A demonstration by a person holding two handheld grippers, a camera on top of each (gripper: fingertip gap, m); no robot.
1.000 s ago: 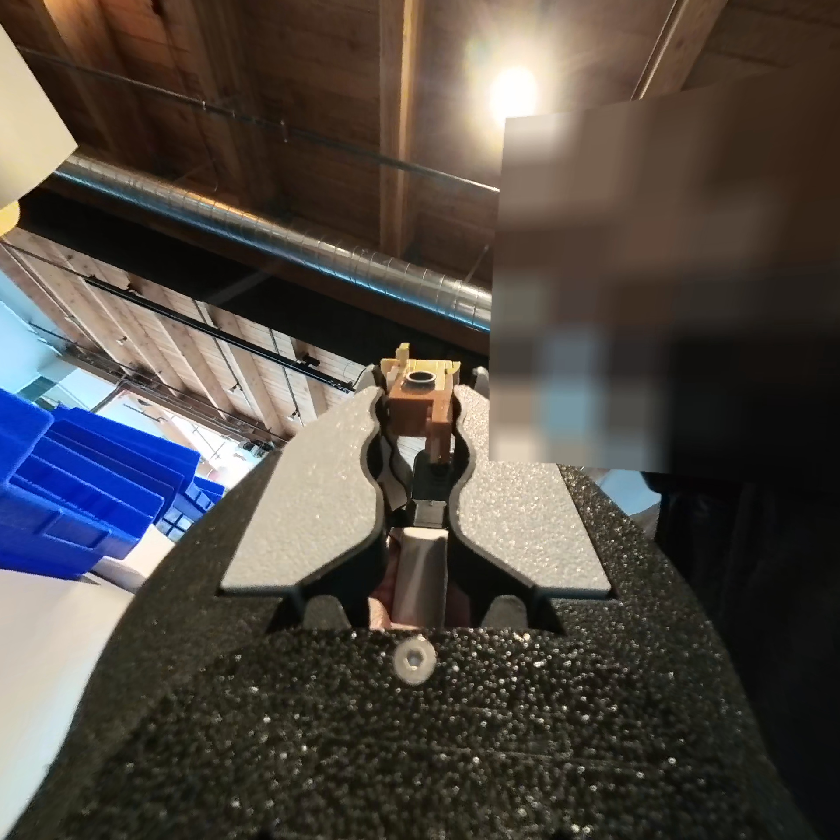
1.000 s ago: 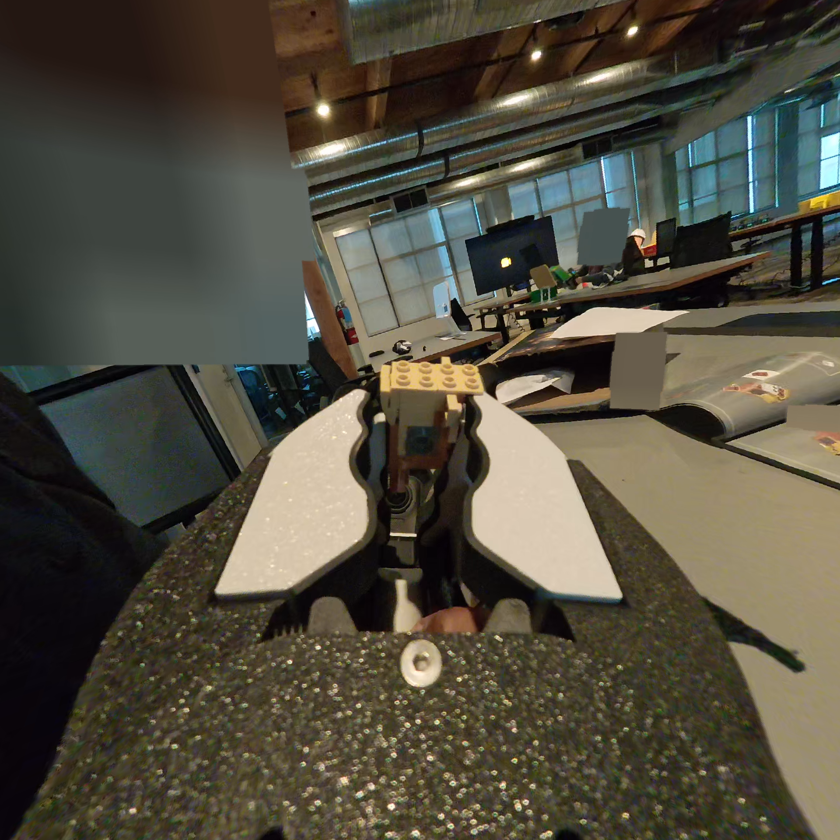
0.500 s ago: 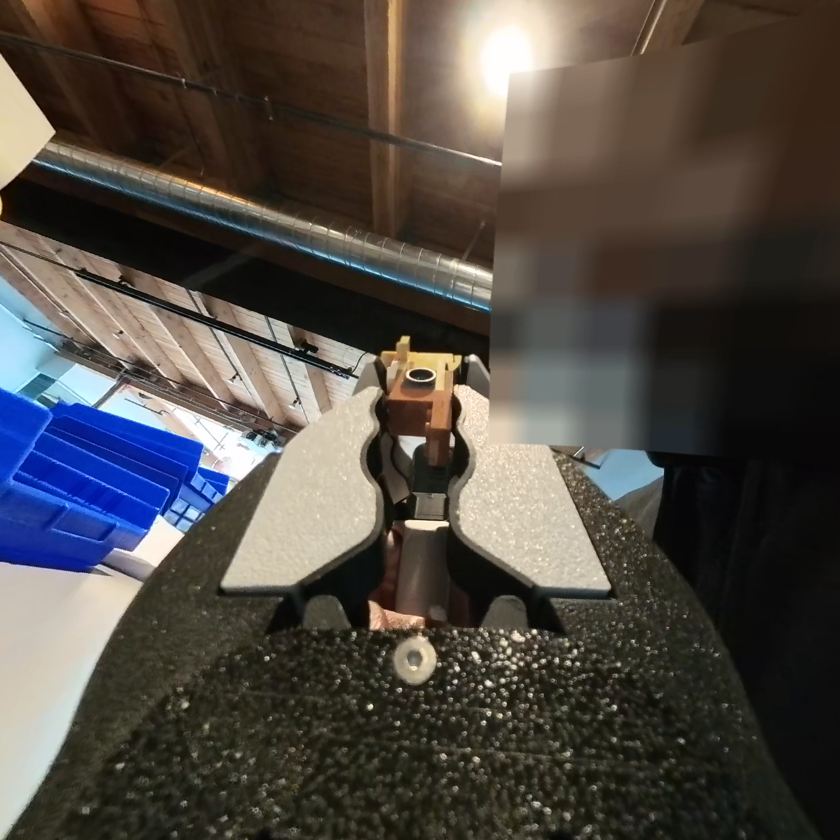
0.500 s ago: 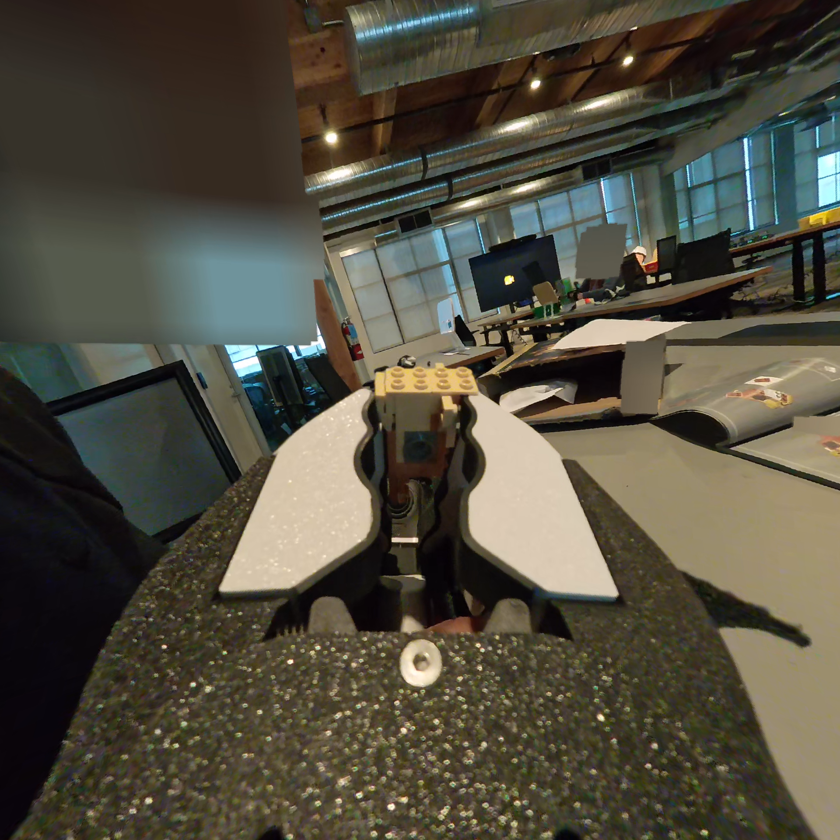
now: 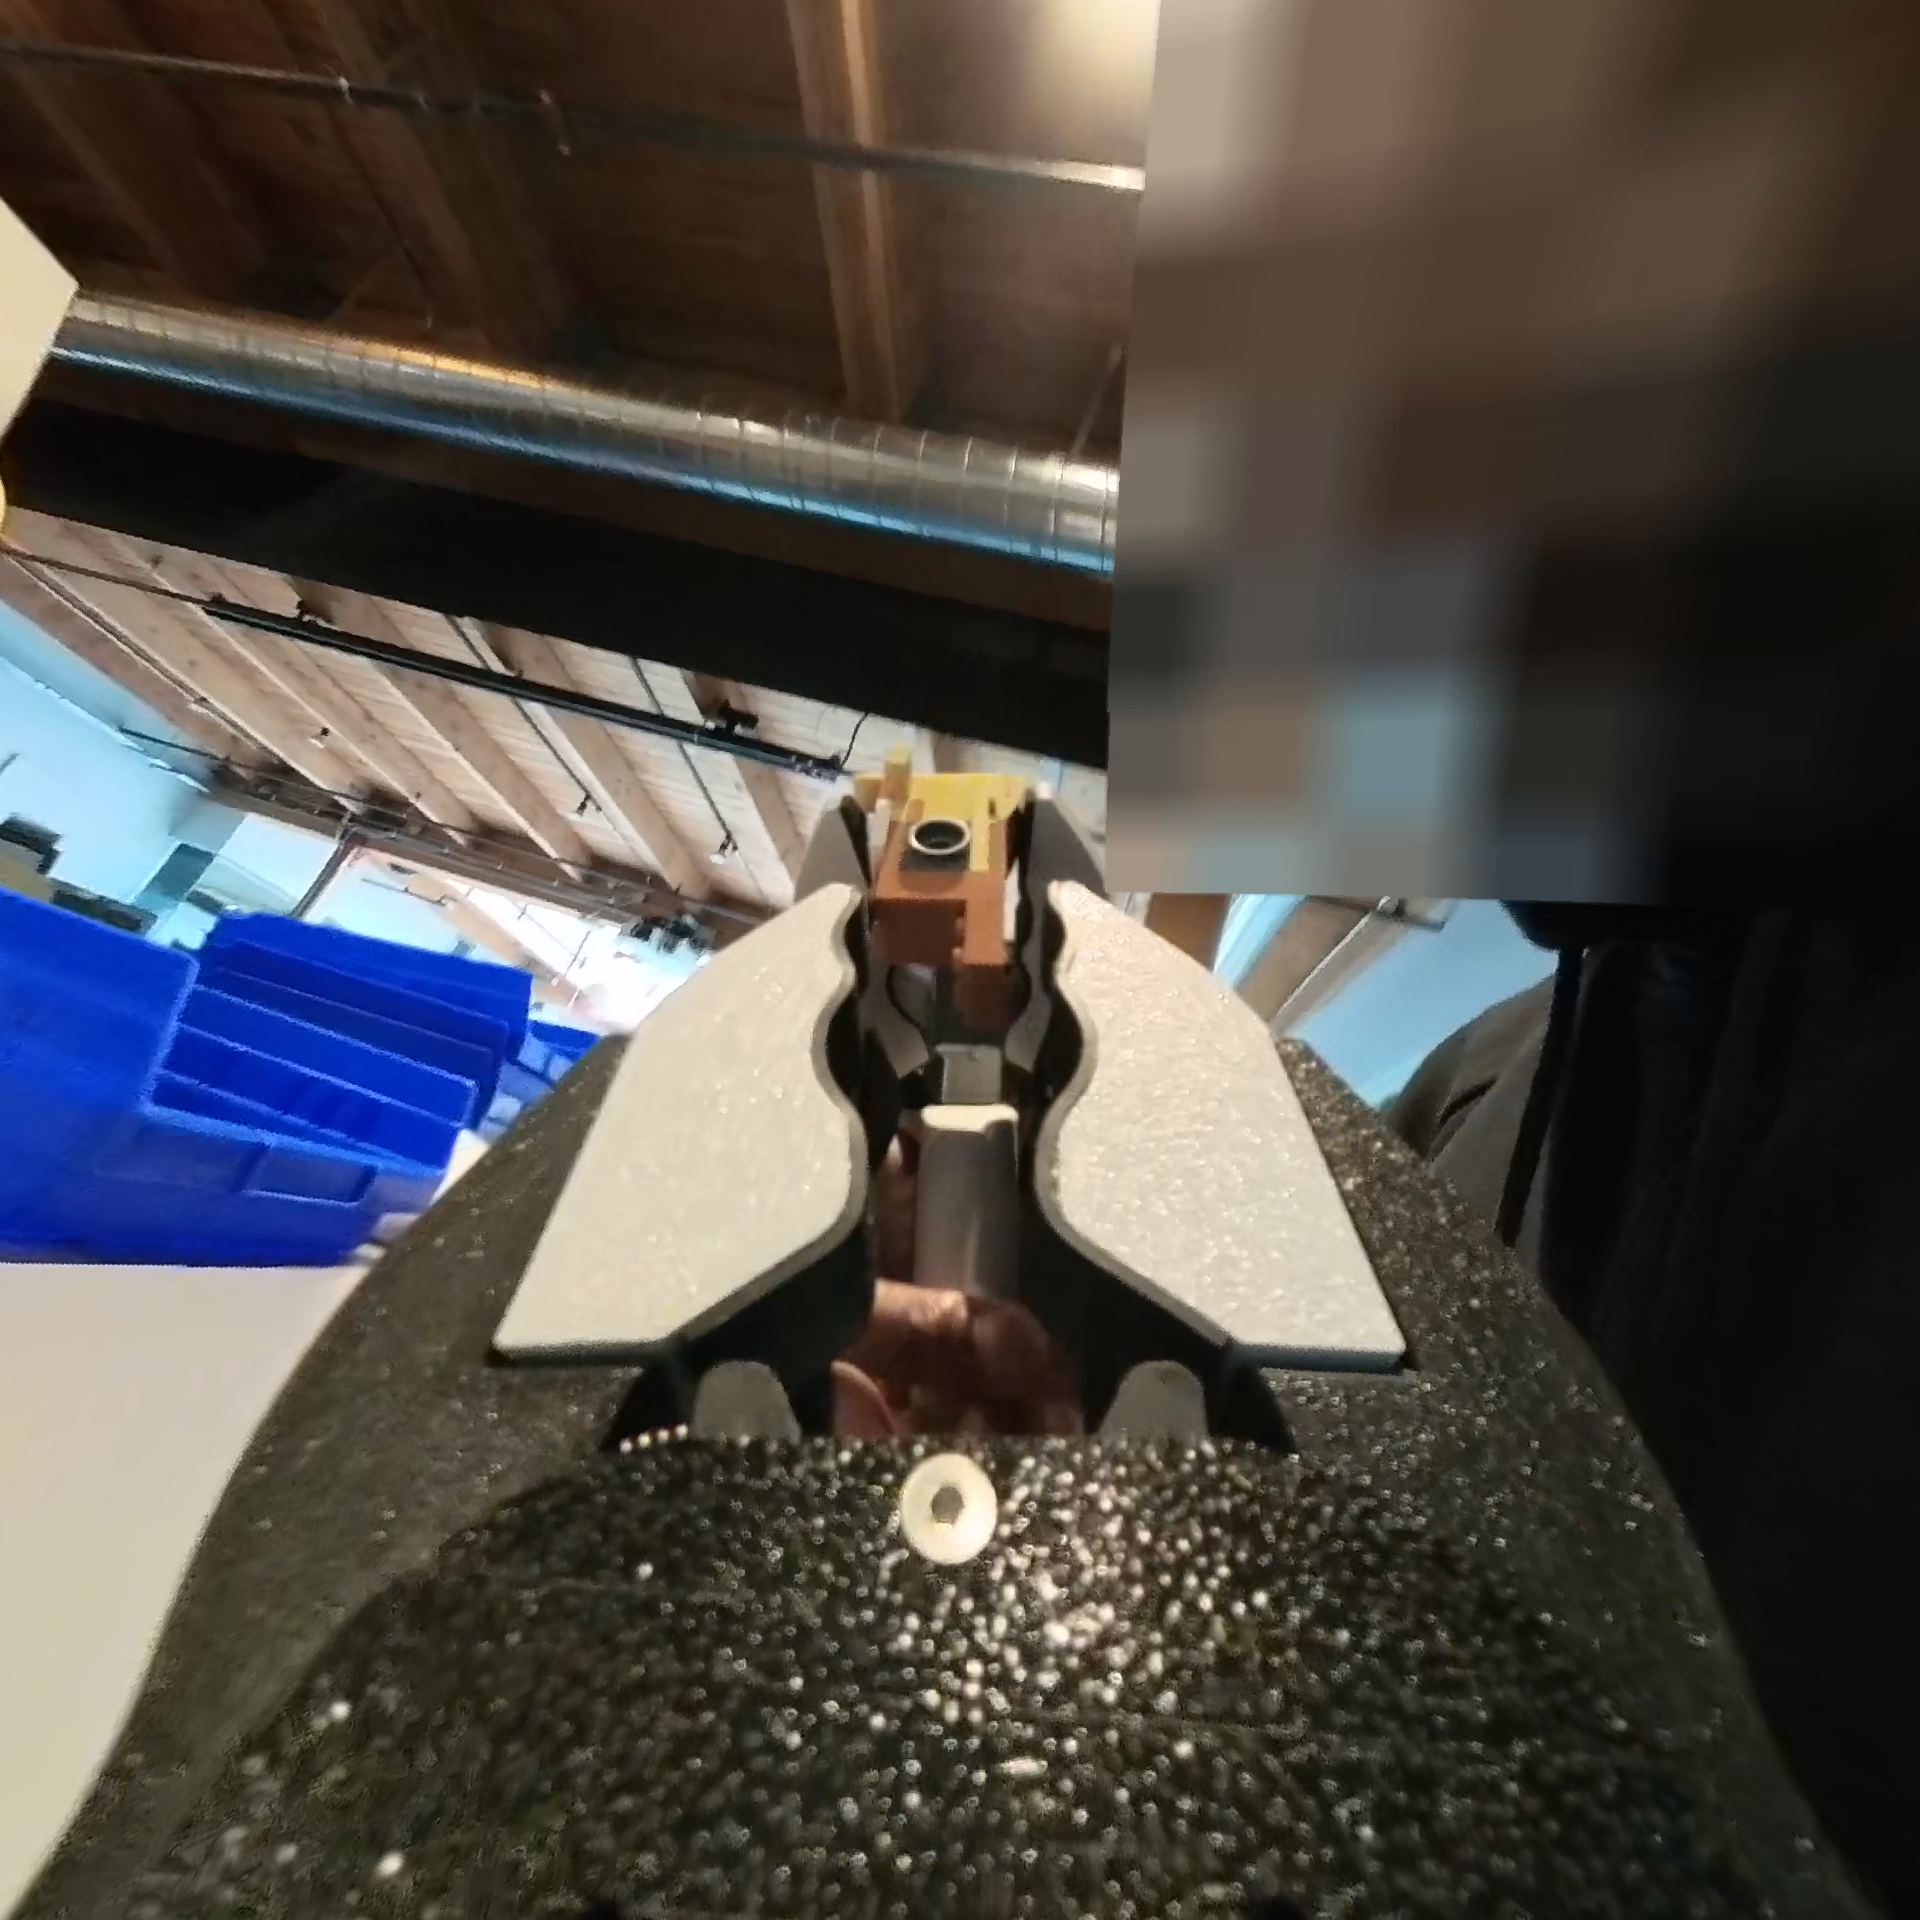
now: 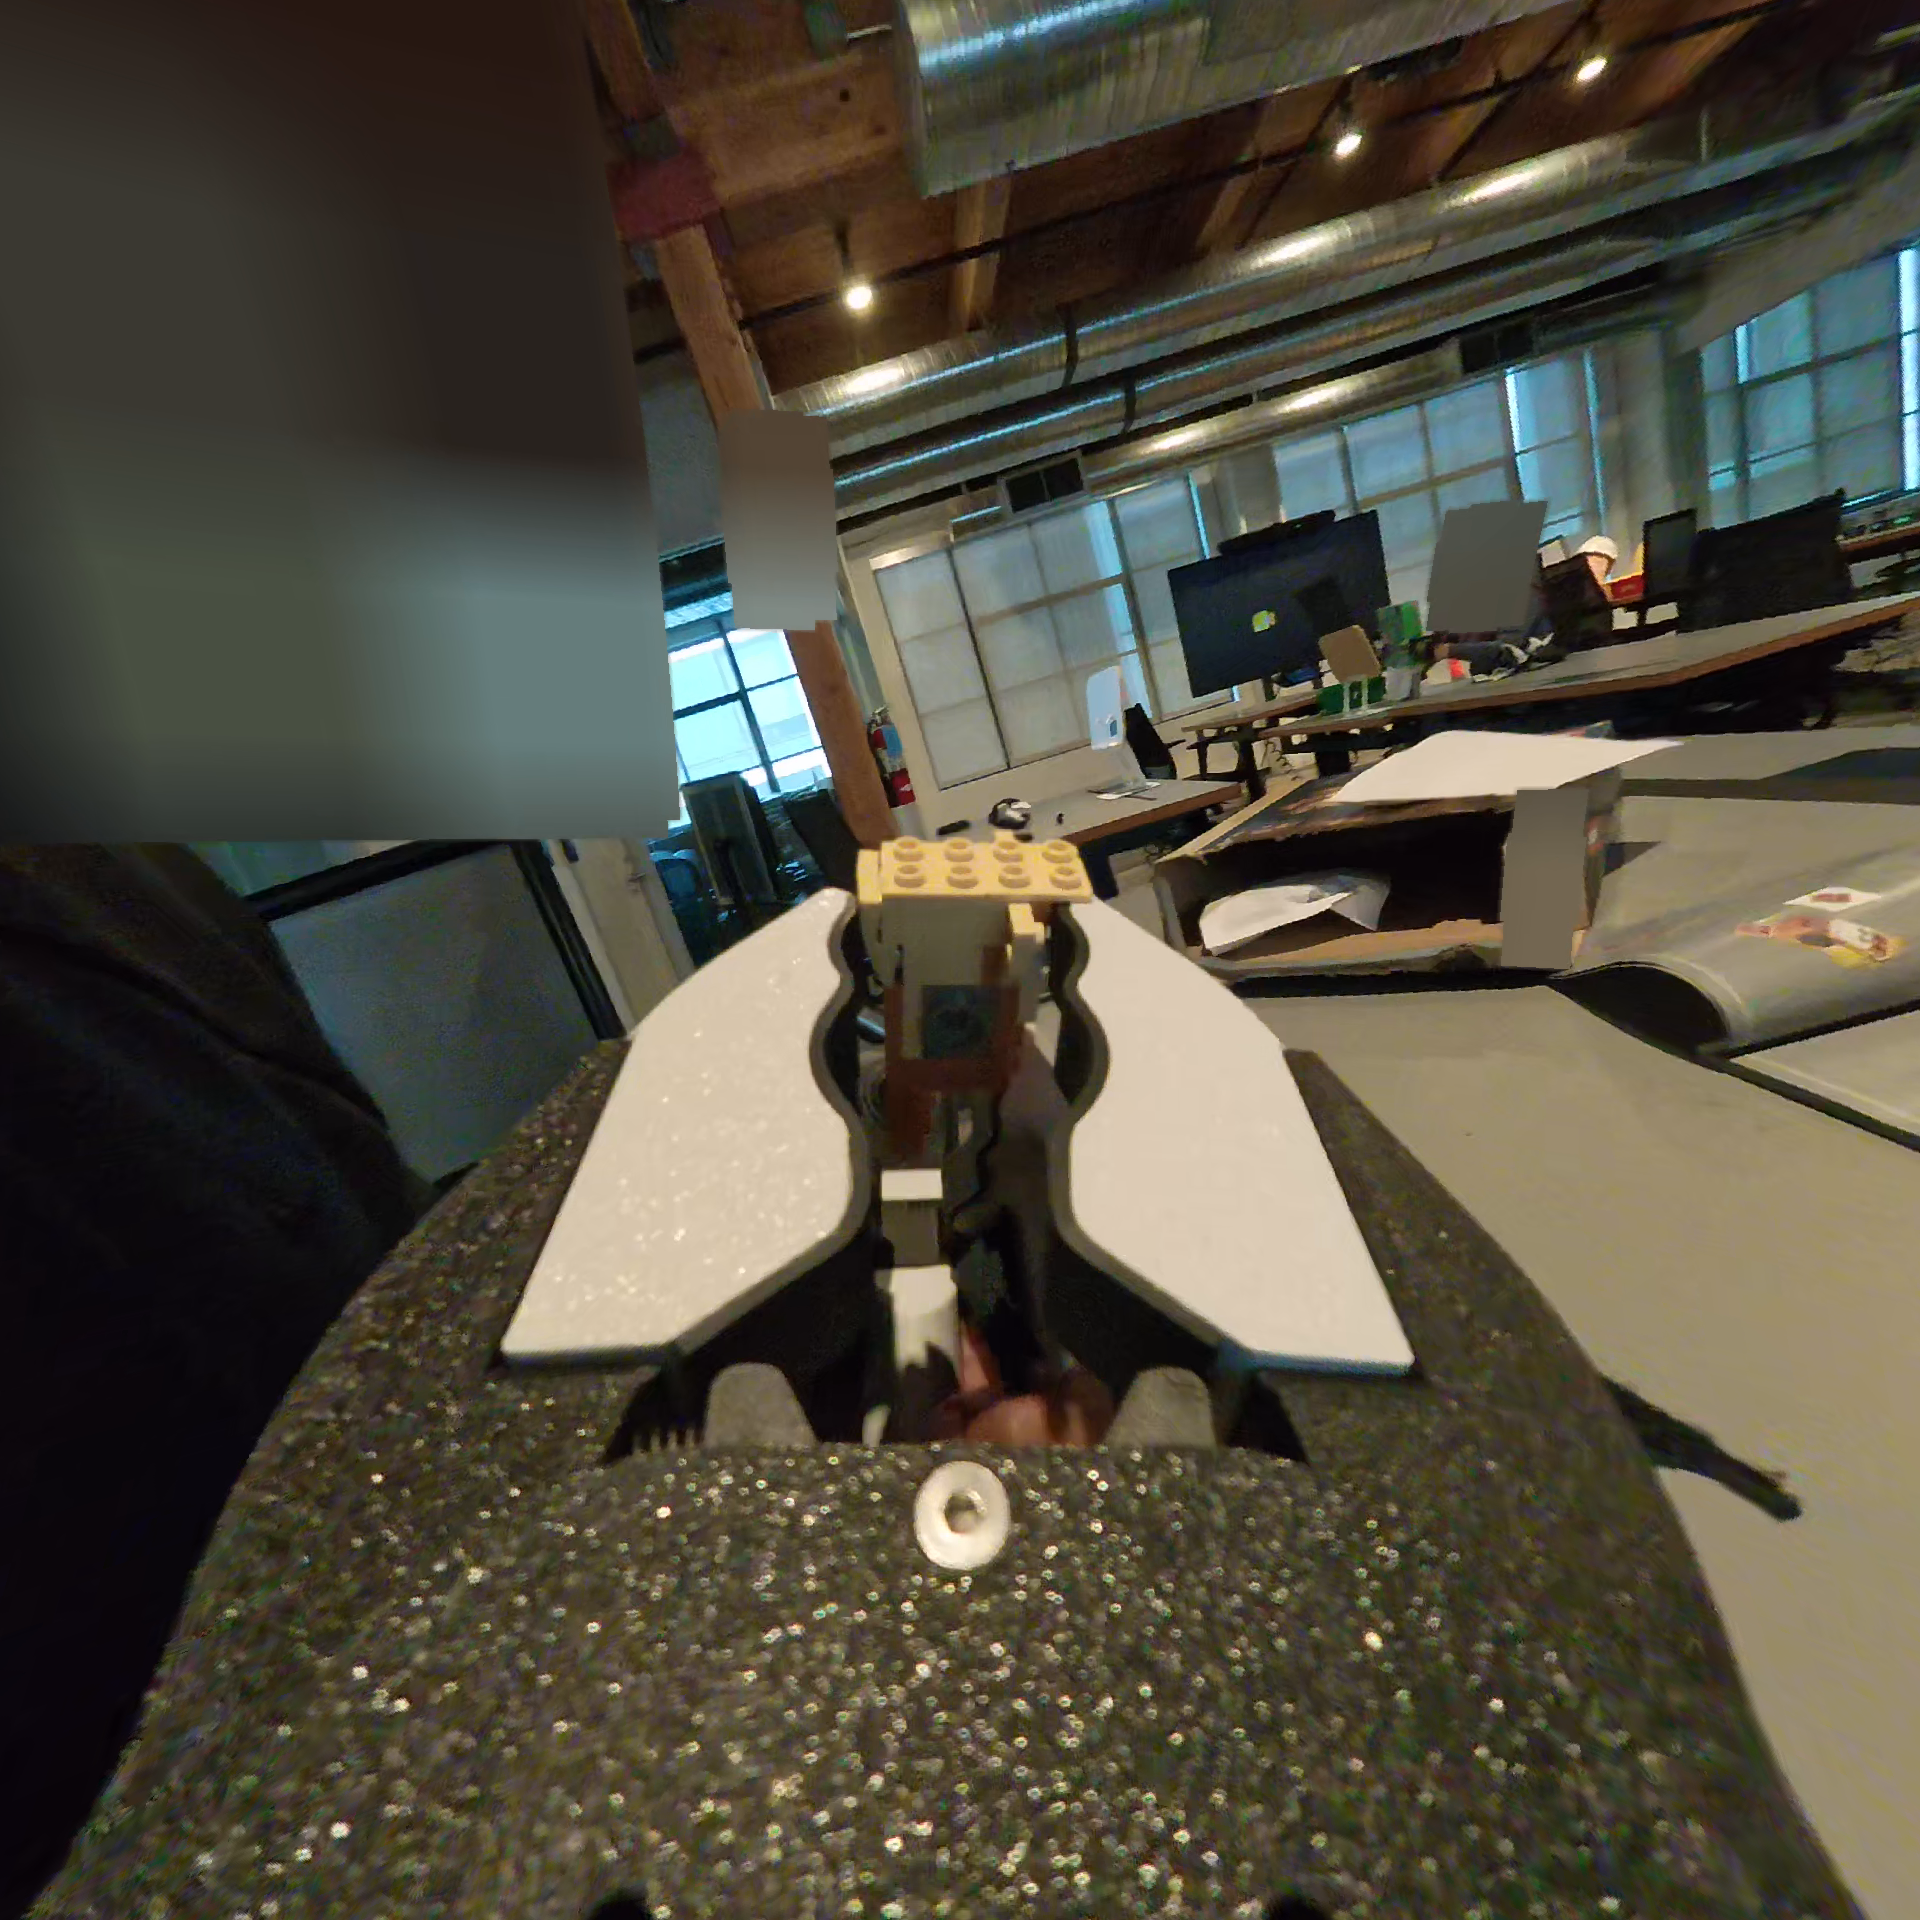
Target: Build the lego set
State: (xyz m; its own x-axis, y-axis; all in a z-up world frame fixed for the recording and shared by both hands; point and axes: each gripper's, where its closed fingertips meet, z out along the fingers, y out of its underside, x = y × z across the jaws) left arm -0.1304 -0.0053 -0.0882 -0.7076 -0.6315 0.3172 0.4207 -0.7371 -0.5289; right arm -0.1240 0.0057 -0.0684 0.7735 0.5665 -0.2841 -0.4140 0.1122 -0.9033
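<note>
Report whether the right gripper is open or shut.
Shut. The right gripper has its fingers closed on the tan-and-brown lego assembly, which sits pinched between them, studded plate on top.

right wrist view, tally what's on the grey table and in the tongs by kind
small tan and brown lego assembly, clamped in the shut right tongs: 1
open brown cardboard box: 1
open glossy instruction booklet: 1
white paper sheet lying on top of the box: 1
total: 4

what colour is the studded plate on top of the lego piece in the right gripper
Tan. The studded plate tops the lego piece clamped in the right gripper; the right wrist view shows it best.
</note>
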